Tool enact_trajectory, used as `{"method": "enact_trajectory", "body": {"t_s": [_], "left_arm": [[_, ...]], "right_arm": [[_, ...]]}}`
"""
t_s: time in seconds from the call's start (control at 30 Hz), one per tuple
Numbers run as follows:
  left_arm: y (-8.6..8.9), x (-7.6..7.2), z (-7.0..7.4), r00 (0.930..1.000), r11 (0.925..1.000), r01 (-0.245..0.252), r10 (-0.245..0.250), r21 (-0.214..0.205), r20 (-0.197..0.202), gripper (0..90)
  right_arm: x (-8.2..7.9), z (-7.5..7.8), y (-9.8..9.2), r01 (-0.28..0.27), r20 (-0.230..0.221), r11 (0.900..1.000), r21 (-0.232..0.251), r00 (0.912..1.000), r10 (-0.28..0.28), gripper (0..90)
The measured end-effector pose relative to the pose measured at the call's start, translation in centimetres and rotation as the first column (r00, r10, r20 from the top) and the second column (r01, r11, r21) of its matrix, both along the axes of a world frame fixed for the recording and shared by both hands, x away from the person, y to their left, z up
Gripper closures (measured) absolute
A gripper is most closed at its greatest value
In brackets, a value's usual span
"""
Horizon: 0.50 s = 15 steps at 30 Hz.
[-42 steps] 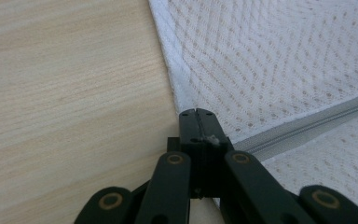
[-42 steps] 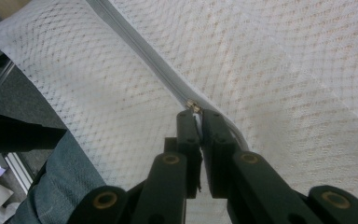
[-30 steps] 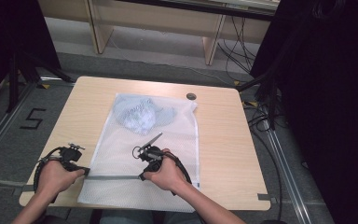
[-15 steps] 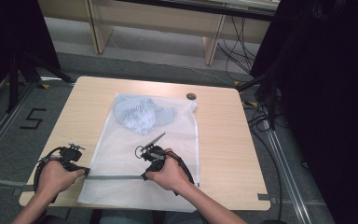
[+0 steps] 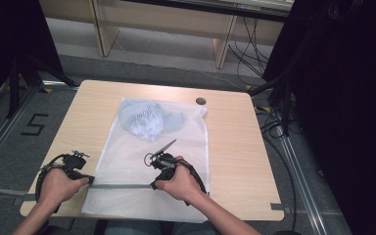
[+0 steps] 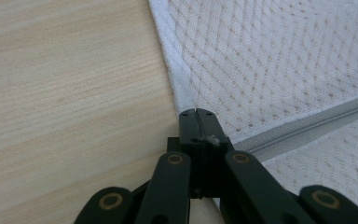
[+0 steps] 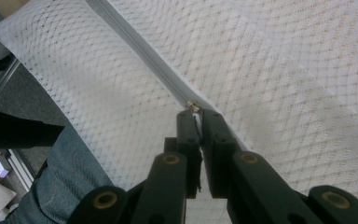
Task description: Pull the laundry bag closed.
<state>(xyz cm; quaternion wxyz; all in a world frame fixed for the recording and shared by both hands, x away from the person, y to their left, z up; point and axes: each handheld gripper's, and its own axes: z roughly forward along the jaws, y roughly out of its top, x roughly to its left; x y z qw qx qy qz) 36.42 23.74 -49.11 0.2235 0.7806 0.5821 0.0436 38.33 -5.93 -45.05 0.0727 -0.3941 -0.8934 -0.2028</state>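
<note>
A white mesh bag (image 5: pixel 142 147) lies flat on the table with a pale blue garment (image 5: pixel 149 117) inside its far end. A grey zipper (image 5: pixel 122 186) runs across the bag's near part. My left gripper (image 5: pixel 90 180) is shut on the bag's left edge (image 6: pixel 179 93), where the zipper (image 6: pixel 307 123) ends; its jaws (image 6: pixel 196 114) are pressed together. My right gripper (image 5: pixel 152 185) is shut on the small metal zipper pull (image 7: pixel 193 106), with the closed zipper (image 7: pixel 140 51) stretching away from it.
The wooden table (image 5: pixel 235 147) has a small dark round disc (image 5: pixel 200 101) near its far edge. The bag's near end hangs over the front edge above the person's jeans (image 7: pixel 65 186). Cables (image 5: pixel 274 122) lie on the floor at the right.
The right hand and its gripper have shifted slightly to the right along the zipper line. The left hand has stayed put.
</note>
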Motion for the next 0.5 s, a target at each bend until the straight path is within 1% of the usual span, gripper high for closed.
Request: {"method": "enact_trajectory", "body": {"t_s": [0.07, 0.13, 0.17, 0.2, 0.23, 0.3, 0.33, 0.37, 0.4, 0.43, 0.47, 0.5], "left_arm": [[0.0, 0.0, 0.0, 1.0000, 1.0000, 0.000, 0.000, 0.000, 0.000, 90.0], [0.0, 0.0, 0.0, 1.0000, 1.0000, 0.001, -0.001, 0.001, 0.000, 90.0], [0.0, 0.0, 0.0, 1.0000, 1.0000, 0.001, -0.001, 0.002, -0.001, 90.0], [0.0, 0.0, 0.0, 1.0000, 1.0000, 0.000, 0.000, 0.002, -0.001, 90.0], [0.0, 0.0, 0.0, 1.0000, 1.0000, 0.001, -0.001, 0.002, -0.001, 90.0], [0.0, 0.0, 0.0, 1.0000, 1.0000, 0.000, 0.000, 0.002, 0.000, 90.0], [0.0, 0.0, 0.0, 1.0000, 1.0000, 0.000, 0.000, 0.002, 0.001, 90.0], [0.0, 0.0, 0.0, 1.0000, 1.0000, 0.001, -0.001, 0.002, -0.001, 90.0], [0.0, 0.0, 0.0, 1.0000, 1.0000, 0.001, -0.001, 0.001, -0.001, 90.0], [0.0, 0.0, 0.0, 1.0000, 1.0000, 0.000, 0.000, 0.000, 0.000, 90.0], [0.0, 0.0, 0.0, 1.0000, 1.0000, 0.001, -0.001, 0.001, 0.000, 90.0], [0.0, 0.0, 0.0, 1.0000, 1.0000, 0.001, -0.001, 0.001, 0.000, 90.0]], "right_arm": [[0.0, 0.1, -0.1, -0.001, -0.006, 1.0000, -0.003, 1.0000, 0.001, 87.1], [0.0, 0.1, -0.3, -0.003, 0.000, 1.0000, -0.004, 1.0000, 0.003, 87.0], [-0.1, 0.2, -0.4, 0.009, -0.012, 0.9999, -0.007, 0.9999, -0.009, 87.1], [-0.1, 0.2, -0.4, 0.018, -0.012, 0.9998, -0.006, 0.9998, -0.018, 87.1], [-0.1, 0.2, -0.5, 0.012, -0.001, 0.9999, -0.005, 0.9999, -0.012, 87.1], [-0.2, 0.3, -0.6, 0.023, -0.016, 0.9997, -0.008, 0.9996, -0.024, 87.1], [-0.1, 0.3, -0.8, 0.011, -0.011, 0.9999, -0.006, 0.9999, -0.011, 87.0], [-0.1, 0.2, -0.8, 0.013, -0.012, 0.9999, -0.008, 0.9998, -0.014, 87.0], [-0.1, 0.1, -1.0, 0.010, 0.002, 0.9999, -0.003, 0.9999, -0.010, 87.0], [-0.1, 0.2, -1.0, 0.022, -0.012, 0.9997, -0.014, 0.9997, -0.022, 87.1], [-0.1, 0.2, -1.1, 0.022, -0.017, 0.9997, -0.006, 0.9996, -0.023, 87.1], [-0.1, 0.2, -1.3, 0.018, -0.010, 0.9998, -0.007, 0.9998, -0.018, 87.1]]}}
